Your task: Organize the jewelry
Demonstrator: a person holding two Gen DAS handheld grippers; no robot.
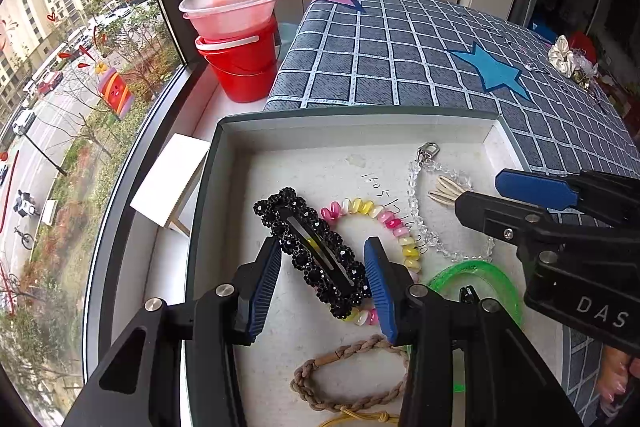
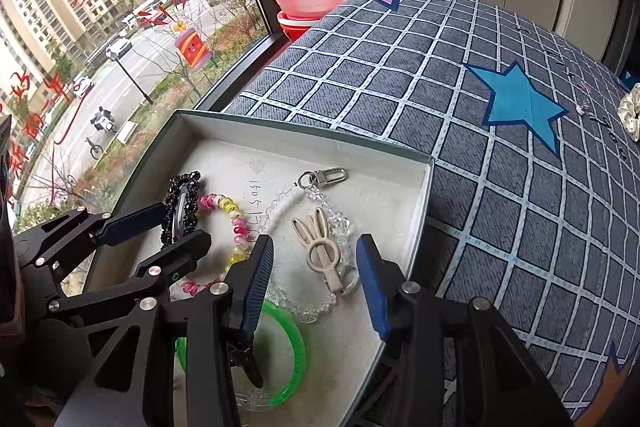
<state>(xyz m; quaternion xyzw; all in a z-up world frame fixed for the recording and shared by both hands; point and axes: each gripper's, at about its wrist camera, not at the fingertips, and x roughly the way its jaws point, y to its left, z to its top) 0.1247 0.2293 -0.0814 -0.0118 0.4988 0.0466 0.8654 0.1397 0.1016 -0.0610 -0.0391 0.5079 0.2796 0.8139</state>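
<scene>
Both tongs parted over the box [image 1: 224,163]; nothing gripped.
Left tongs [image 1: 324,287] straddle the black hair clip [image 1: 312,251], right tongs [image 2: 316,279] the beige clip [image 2: 320,251]. Both look light, stiff; grip across their narrow sides.

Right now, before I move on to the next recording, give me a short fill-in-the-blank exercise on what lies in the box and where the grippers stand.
1. The left gripper straddles the ____ rhinestone hair clip.
2. Between the fingers of the right gripper lies a beige clip shaped like a ____.
3. The bangle in the box is bright ____.
4. The star on the checked cloth nearest the box is ____.

Missing words: black; rabbit; green; blue
</scene>
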